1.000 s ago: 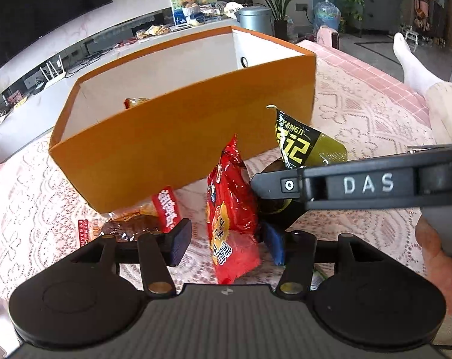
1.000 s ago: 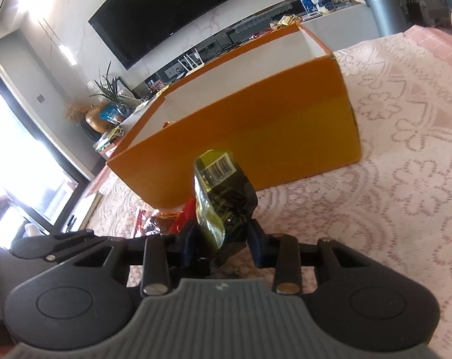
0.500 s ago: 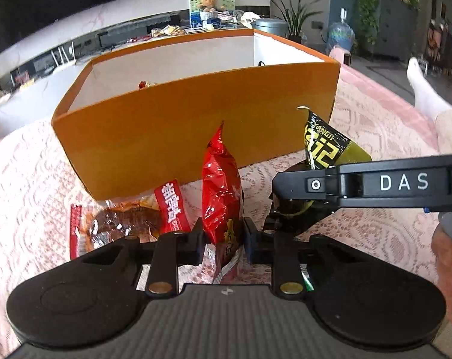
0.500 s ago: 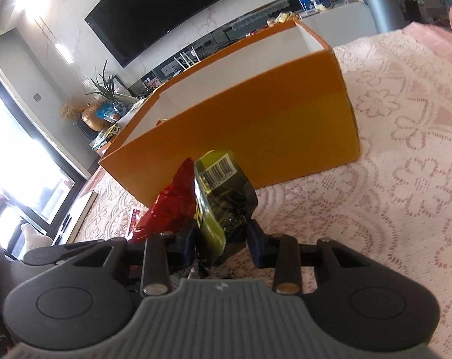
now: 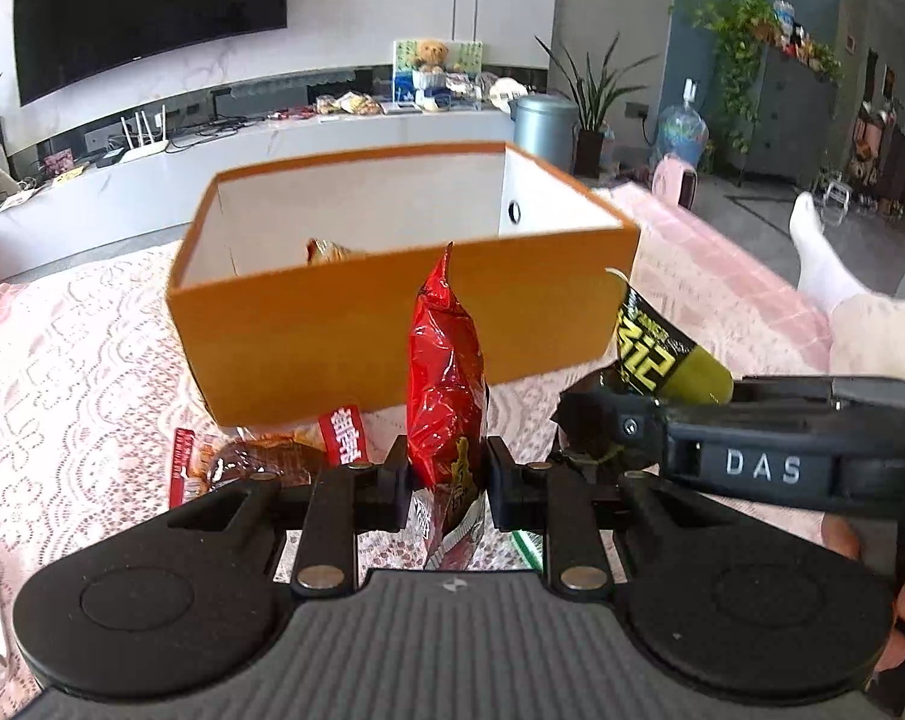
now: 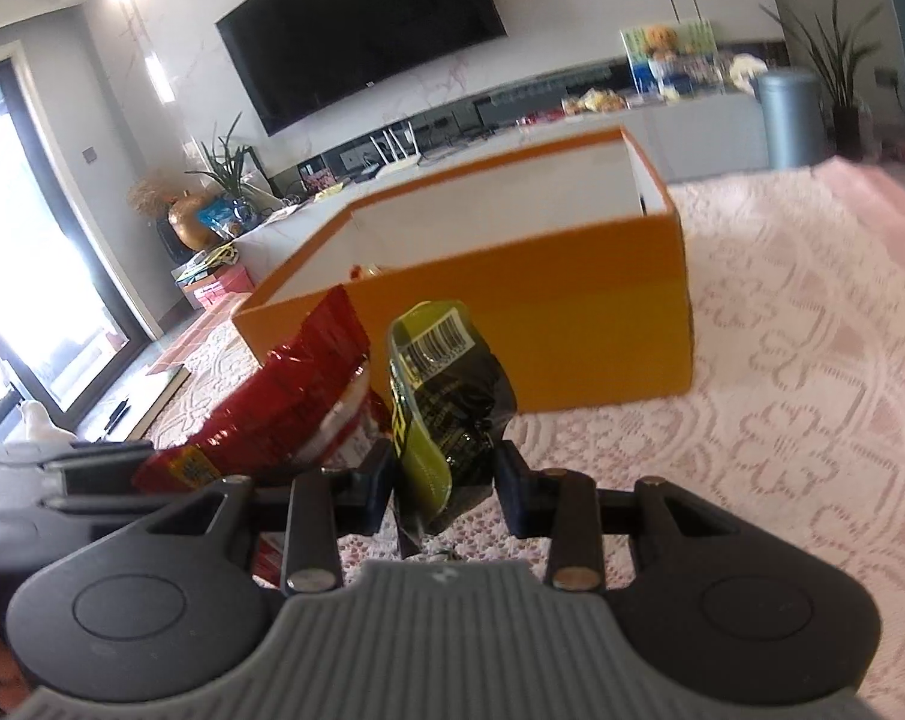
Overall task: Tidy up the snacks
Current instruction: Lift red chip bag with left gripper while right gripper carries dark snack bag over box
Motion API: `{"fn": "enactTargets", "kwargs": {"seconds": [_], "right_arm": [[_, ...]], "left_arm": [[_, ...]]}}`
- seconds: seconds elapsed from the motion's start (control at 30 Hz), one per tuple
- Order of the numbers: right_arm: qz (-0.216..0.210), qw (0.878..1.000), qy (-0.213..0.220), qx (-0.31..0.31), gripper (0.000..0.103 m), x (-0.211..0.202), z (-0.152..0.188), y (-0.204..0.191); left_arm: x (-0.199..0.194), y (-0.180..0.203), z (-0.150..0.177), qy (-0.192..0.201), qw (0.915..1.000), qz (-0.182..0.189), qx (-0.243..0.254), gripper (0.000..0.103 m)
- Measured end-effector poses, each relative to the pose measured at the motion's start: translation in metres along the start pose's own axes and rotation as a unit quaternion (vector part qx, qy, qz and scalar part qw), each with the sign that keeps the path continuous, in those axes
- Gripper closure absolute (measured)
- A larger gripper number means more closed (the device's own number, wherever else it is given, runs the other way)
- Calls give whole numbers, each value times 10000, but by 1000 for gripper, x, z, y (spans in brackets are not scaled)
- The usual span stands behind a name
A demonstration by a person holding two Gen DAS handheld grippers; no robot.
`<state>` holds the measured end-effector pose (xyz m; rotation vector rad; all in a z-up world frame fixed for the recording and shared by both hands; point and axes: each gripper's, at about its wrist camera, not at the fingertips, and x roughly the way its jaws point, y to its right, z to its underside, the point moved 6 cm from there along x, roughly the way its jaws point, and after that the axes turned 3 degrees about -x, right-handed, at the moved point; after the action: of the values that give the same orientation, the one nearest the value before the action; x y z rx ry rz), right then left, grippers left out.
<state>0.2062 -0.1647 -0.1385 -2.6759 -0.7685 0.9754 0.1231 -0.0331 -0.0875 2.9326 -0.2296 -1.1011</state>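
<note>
Pink lace cloth [image 5: 80, 360] covers bench, orange box [image 5: 392, 336] sits open in middle, one snack already inside. Your left tool [image 5: 446, 480] clamped on red snack bag [image 5: 446, 360], held upright in front of box. Your right tool [image 6: 443, 477] pinching green-black packet [image 6: 446, 396] just beside it. Brown-red packet [image 5: 260, 456] lies flat by box's near wall.

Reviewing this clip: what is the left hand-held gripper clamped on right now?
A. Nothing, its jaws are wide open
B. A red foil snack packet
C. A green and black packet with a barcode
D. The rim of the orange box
B: in the left wrist view the left hand-held gripper pinches the red foil snack packet upright in front of the orange box.
</note>
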Motion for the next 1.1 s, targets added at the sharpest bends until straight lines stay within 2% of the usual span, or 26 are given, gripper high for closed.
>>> {"fn": "enactTargets", "kwargs": {"seconds": [0.23, 0.57, 0.77, 1.1], "right_arm": [[94, 9994, 221, -249, 69, -24, -17, -9], [229, 9962, 449, -710, 69, -39, -69, -19], [359, 9917, 499, -1126, 69, -30, -108, -26], [648, 9891, 342, -1277, 69, 4, -157, -16]], "left_arm": [[-18, -6, -25, 140, 9992, 91, -360, 76], [-29, -14, -74, 391, 9981, 202, -441, 76], [-23, -21, -102, 460, 9970, 324, -539, 76], [8, -33, -129, 382, 9960, 446, -667, 76]]}}
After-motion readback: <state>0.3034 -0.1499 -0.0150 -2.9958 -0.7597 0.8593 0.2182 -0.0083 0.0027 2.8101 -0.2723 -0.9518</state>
